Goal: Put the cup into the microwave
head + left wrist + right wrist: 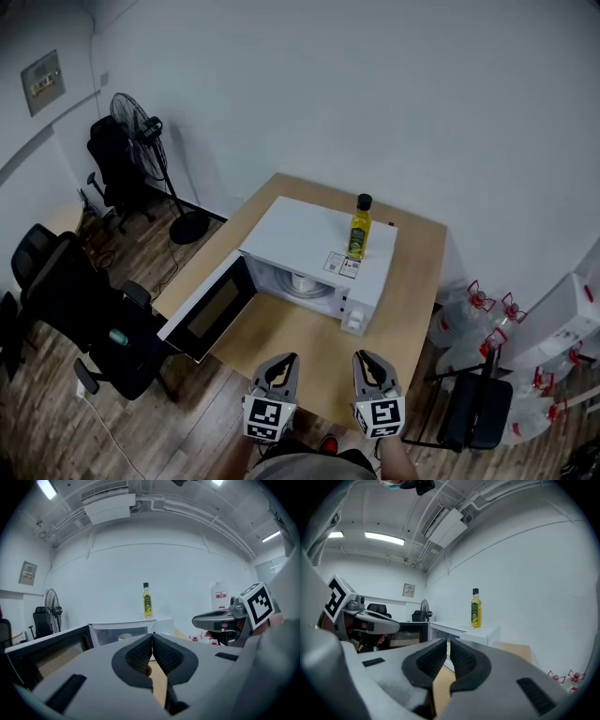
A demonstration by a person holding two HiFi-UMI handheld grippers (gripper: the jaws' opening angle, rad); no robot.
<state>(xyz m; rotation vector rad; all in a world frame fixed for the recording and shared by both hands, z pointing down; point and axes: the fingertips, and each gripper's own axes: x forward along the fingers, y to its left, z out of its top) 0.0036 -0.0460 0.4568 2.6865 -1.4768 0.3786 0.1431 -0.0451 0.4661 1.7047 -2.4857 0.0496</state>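
The microwave door (208,311) hangs open. The left gripper (153,635) hovers at the tabletop (314,349) edge, jaws together and empty. The cup (302,280) sits inside the microwave (314,230), so placing looks done. The right gripper (448,641) is closing on nothing. Next, likely push that door shut.

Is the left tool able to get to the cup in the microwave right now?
Probably yes. The microwave door hangs open and nothing stands between the left tool and the cup, though the tool is shut and back at the near edge of the table.
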